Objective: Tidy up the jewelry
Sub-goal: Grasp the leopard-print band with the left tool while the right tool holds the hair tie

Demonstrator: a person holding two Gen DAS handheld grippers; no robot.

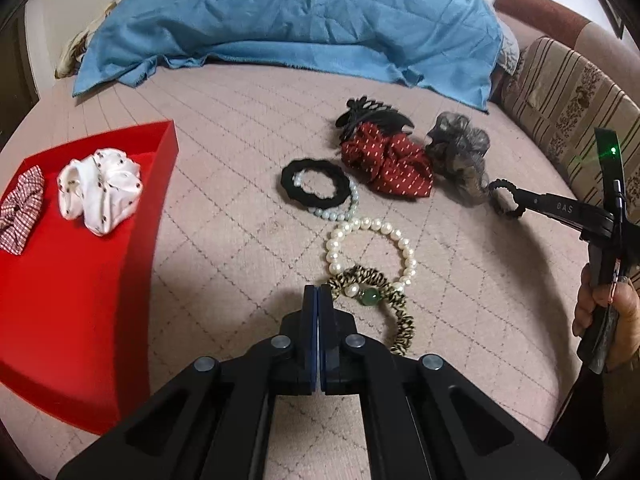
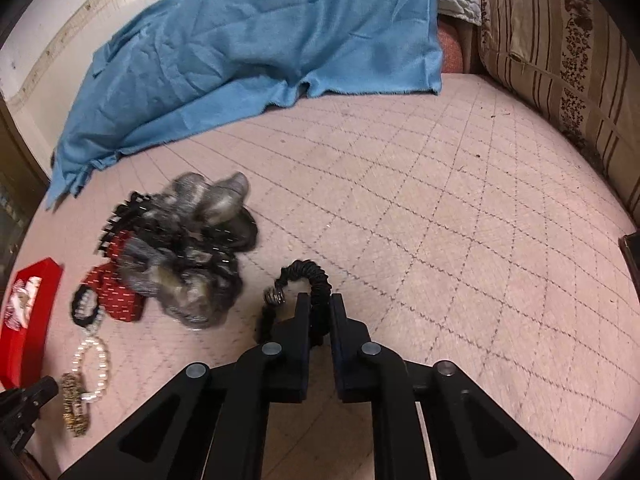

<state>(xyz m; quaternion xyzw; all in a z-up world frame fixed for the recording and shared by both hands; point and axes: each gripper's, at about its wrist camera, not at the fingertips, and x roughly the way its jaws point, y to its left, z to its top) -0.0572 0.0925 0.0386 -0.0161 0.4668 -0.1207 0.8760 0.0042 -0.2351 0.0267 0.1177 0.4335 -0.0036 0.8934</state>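
Note:
My left gripper [image 1: 319, 292] is shut, its pads pressed together. Its right fingertip touches the left end of a beige-and-black striped hair tie [image 1: 400, 320]. A white pearl bracelet [image 1: 370, 246] with one green bead lies across that tie. My right gripper [image 2: 320, 300] is shut on a black coiled hair tie [image 2: 304, 270], whose loop sticks out past the fingertips. In the left wrist view that right gripper [image 1: 508, 196] hovers beside a grey gauzy scrunchie [image 1: 460, 152]. At the left, a red tray [image 1: 80, 300] holds a white scrunchie [image 1: 100, 192] and a plaid one [image 1: 20, 208].
On the pink quilted bed lie a black scrunchie [image 1: 312, 180] over a pale bead bracelet [image 1: 344, 208], a red dotted scrunchie [image 1: 388, 164] and a black claw clip [image 1: 372, 114]. A blue blanket [image 1: 288, 20] covers the far side. A striped cushion [image 1: 568, 92] borders the right.

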